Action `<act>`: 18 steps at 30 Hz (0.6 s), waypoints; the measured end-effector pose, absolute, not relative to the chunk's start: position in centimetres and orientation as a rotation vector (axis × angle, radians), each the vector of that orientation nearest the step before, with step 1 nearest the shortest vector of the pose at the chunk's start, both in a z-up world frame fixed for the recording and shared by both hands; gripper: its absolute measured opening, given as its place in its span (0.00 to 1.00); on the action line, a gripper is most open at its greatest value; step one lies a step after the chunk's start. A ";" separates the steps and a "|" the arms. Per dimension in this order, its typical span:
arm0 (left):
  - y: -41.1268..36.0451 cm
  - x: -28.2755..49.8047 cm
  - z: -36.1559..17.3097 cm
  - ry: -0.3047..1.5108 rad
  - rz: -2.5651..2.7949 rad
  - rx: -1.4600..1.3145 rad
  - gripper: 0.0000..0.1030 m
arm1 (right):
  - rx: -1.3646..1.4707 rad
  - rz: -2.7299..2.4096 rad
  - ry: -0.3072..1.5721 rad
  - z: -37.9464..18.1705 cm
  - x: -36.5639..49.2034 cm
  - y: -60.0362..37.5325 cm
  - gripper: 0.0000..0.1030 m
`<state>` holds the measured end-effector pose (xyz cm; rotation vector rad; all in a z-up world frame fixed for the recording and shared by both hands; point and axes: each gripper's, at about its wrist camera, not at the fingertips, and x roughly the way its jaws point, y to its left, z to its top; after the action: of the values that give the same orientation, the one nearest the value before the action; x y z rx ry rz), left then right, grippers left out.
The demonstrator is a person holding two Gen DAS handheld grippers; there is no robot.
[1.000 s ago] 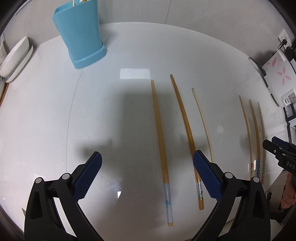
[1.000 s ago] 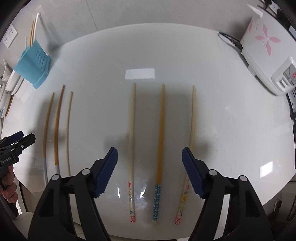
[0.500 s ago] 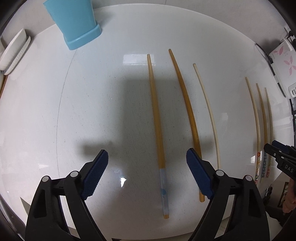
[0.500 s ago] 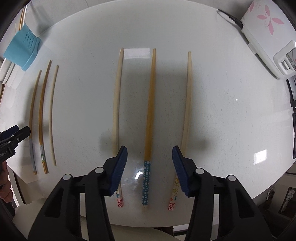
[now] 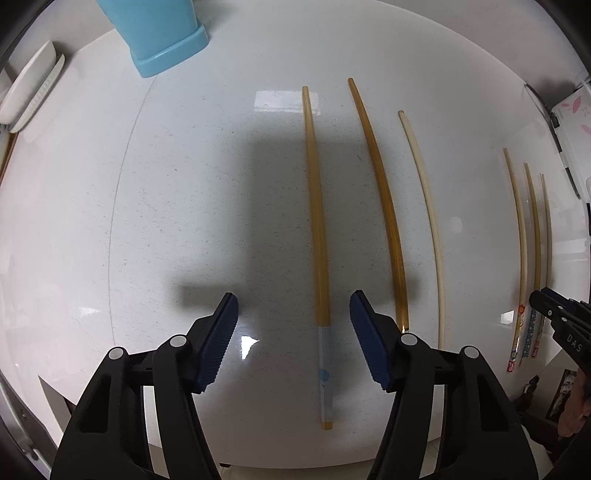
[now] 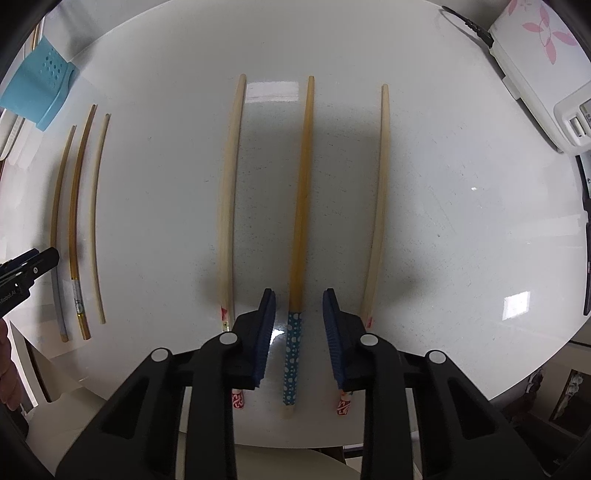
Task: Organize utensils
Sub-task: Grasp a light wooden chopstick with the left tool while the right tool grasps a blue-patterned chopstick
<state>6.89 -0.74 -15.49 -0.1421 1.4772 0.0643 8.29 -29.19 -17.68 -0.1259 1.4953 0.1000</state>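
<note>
Six chopsticks on white counter (image 5: 184,221), in two groups of three, all lying flat and roughly parallel, well apart group from group.

Left wrist view: left gripper (image 5: 293,339) pointing down at counter, fingers (image 5: 218,339) closing, not yet pressing on anything. Between them, nearer to right finger, amber chopstick with pale grey end (image 5: 319,258), flat on counter, lower centre of frame. Just to right, darker amber chopstick (image 5: 384,206), its lower end hidden behind right finger. Further right, thin cream chopstick (image 5: 428,221). Blue utensil holder (image 5: 159,33) at upper left of frame, standing on counter. White dish (image 5: 26,96) at left edge.

Right wrist view: right gripper (image 6: 299,332) also pointing down, fingers (image 6: 264,332) closing around blue dotted handle of middle chopstick (image 6: 301,206), narrow gaps visible on both sides, so no contact seen. Pale chopstick with red patterned end (image 6: 229,199) to left of it, another pale one (image 6: 380,206) to right, both partly covered by fingers at lower ends. White appliance with pink flower print (image 6: 535,48) at upper right of frame.
</note>
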 end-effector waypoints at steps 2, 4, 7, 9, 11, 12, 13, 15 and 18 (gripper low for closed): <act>-1.1 7.1 -15.5 1.480 0.067 -0.133 0.54 | -0.127 0.097 1.501 -17.4 8.4 -28.6 0.21; -2.5 7.1 -15.3 1.487 0.083 -0.114 0.51 | -0.120 0.095 1.505 -17.3 8.5 -28.2 0.21; -3.3 7.3 -15.3 1.497 0.095 -0.086 0.38 | -0.113 0.099 1.514 -17.4 8.8 -27.9 0.14; -3.7 7.6 -15.2 1.511 0.096 -0.079 0.11 | -0.116 0.094 1.522 -17.4 8.8 -27.9 0.07; -4.3 8.0 -15.1 1.519 0.101 -0.065 0.07 | -0.117 0.087 1.525 -17.5 8.9 -27.7 0.07; -4.3 8.1 -15.1 1.517 0.104 -0.074 0.06 | -0.119 0.085 1.526 -17.5 9.0 -27.6 0.07; -4.3 8.2 -15.1 1.515 0.105 -0.078 0.06 | -0.114 0.085 1.526 -17.5 9.0 -27.6 0.07; -4.3 8.2 -15.1 1.514 0.103 -0.086 0.06 | -0.107 0.085 1.526 -17.5 9.0 -27.6 0.07; -4.0 8.2 -15.0 1.510 0.101 -0.104 0.06 | -0.098 0.089 1.522 -17.4 9.0 -27.6 0.07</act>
<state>8.22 -4.00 -15.02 -0.1039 1.5100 0.1013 9.01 -27.60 -17.44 -0.0980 1.5223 0.0887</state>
